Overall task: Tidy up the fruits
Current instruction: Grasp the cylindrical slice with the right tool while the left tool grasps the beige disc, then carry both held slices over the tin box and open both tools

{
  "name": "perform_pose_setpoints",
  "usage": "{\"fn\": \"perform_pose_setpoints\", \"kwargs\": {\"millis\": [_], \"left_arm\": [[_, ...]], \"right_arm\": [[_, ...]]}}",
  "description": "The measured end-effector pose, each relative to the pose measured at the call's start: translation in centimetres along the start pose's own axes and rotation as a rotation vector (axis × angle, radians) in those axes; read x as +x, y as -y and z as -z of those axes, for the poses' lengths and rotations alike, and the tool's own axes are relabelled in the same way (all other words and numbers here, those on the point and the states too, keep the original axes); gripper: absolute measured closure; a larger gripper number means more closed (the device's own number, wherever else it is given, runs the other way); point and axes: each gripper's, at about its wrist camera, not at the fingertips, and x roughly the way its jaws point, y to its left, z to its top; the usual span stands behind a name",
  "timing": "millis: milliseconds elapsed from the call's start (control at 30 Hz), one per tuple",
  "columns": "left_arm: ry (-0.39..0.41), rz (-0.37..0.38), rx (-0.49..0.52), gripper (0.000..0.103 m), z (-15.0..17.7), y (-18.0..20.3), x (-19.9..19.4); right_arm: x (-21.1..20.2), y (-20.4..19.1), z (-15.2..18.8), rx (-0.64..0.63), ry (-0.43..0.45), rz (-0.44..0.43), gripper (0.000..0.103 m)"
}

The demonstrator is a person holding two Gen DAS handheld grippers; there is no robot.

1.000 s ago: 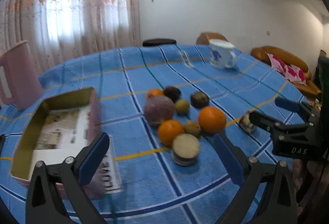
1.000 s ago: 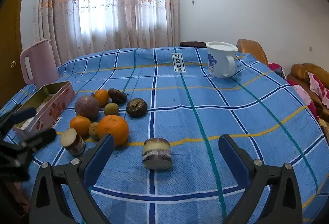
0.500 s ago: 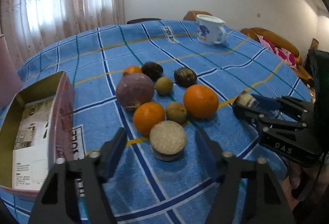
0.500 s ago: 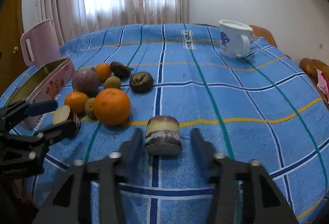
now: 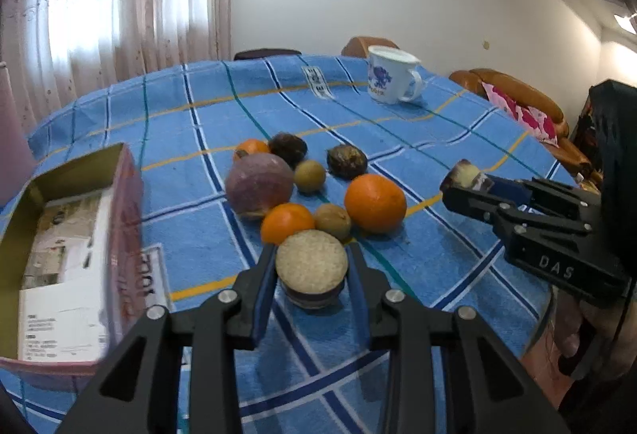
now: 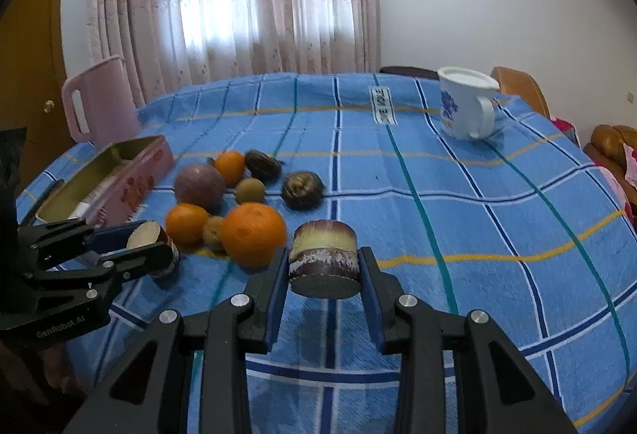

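We had the left tool (image 5: 311, 266) closing on a short cane chunk (image 5: 311, 262), pads at both sides, cut face tilted up twd the camera. Right tool (image 6: 323, 268) was clamped on a 2nd chunk (image 6: 323, 259), axis roughly upright. Both sat on the blue checked surface (image 6: 477, 235), just beside the oranges (image 5: 375, 202), w/ the tin box (image 5: 59, 235) at left.

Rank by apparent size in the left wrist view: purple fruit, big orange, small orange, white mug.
1. purple fruit
2. big orange
3. small orange
The white mug looks about as big as the big orange, but sits farther back, so unranked.
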Motion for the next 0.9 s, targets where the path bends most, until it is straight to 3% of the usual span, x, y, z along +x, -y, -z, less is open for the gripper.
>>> {"fn": "perform_pose_setpoints", "kwargs": {"millis": [400, 900], "left_arm": [[0.11, -0.093, -0.047, 0.068, -1.0, -3.6, -3.4], [0.152, -0.18, -0.135, 0.068, -0.8, -9.0, -5.3]], "right_arm": [[0.0, -4.5, -2.9, -0.063, 0.069, -0.136, 0.067], [1.1, -10.7, -6.4, -0.172, 0.095, -0.247, 0.067]]}}
